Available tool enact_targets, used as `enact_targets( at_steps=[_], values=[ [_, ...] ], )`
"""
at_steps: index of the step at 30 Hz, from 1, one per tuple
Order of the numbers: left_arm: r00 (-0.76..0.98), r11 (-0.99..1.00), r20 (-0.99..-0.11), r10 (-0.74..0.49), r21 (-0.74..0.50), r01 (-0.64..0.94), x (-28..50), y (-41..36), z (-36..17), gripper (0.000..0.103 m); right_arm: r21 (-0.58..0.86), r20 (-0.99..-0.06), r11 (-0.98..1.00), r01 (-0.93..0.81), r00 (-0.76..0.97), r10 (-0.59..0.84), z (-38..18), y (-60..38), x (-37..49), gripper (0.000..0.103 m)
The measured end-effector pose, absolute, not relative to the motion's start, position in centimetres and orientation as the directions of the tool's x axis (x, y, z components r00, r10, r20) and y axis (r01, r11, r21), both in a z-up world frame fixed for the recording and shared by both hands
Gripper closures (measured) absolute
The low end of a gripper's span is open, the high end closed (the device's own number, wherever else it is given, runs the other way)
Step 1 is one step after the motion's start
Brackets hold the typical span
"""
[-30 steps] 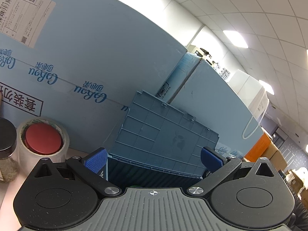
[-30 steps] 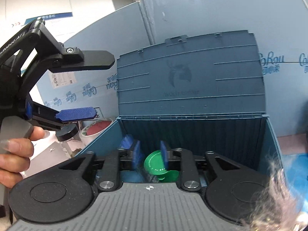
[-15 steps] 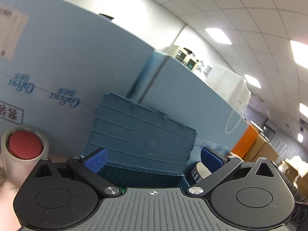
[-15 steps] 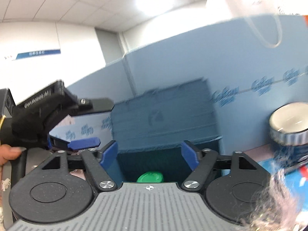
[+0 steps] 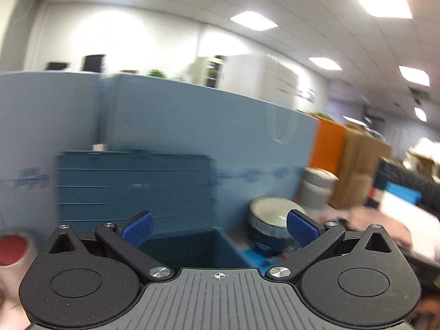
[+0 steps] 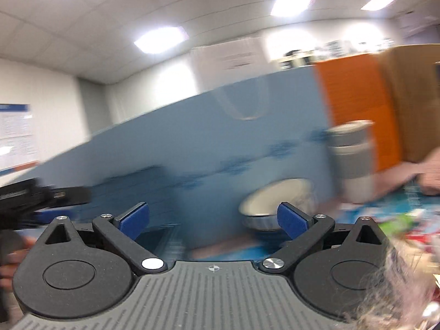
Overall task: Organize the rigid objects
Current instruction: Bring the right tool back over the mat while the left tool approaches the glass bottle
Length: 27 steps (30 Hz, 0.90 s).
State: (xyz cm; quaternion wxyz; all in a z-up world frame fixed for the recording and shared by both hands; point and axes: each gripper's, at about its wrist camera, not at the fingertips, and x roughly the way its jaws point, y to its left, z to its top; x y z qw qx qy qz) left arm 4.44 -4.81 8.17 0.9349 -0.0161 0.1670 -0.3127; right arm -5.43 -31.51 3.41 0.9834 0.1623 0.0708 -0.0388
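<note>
The right gripper [image 6: 213,218] is opening its jaws wide and nothing is lying between them. The left gripper [image 5: 218,227] is also standing released, with empty space between its blue pads. Both views are blurred.

I judge that the step in hand is reaching for the next rigid object. To do it well, the right gripper should be aiming at the round tin [image 6: 275,203], which is sitting near and to the right, and centring it between the pads before closing. The grey cup [image 6: 353,159] is standing farther right, close to the tin.

The blue storage box [image 5: 192,247] is waiting on the left with its lid [image 5: 134,184] standing upright against the far blue wall. Its inside is looking dark, so I cannot tell what it is holding. A red-capped jar [image 5: 12,250] is staying at the far left edge.
</note>
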Motion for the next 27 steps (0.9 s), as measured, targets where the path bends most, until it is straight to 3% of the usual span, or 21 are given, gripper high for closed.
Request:
enact_targets(
  at_steps=[4,9,15,20,23,27],
  values=[
    [0.729,0.777,-0.289,-0.621,-0.102,0.621,2.7,-7.7,7.5,0.000,0.333,-0.121,0.917,0.220,0.974,-0.190,1.8,-33.4,-6.5,0.003],
    [0.757,0.776,-0.264,-0.597,0.046,0.629,0.2,-12.3,6.2,0.000,0.381,-0.122,0.872,0.308,0.951,-0.282,0.9,-35.5,-7.2,0.003],
    [0.724,0.751,-0.289,-0.627,0.023,0.660,0.3,-16.0,5.2,0.000,0.450,-0.105,0.801,0.394,0.914,-0.391,0.7,-37.8,-9.0,0.003],
    [0.708,0.746,-0.326,-0.626,0.012,0.665,-0.1,-19.1,3.7,0.000,0.510,-0.176,0.731,0.454,0.887,-0.428,0.0,-39.7,-9.4,0.002],
    [0.673,0.729,-0.361,-0.646,-0.029,0.684,0.4,-20.4,3.2,0.000,0.550,-0.192,0.707,0.446,0.891,-0.412,-0.2,-40.5,-9.7,0.002],
    [0.608,0.716,-0.393,-0.690,-0.251,0.651,3.0,-20.2,3.2,0.000,0.622,-0.207,0.656,0.427,0.898,-0.388,-0.5,-41.9,-10.2,0.002]
  ],
)
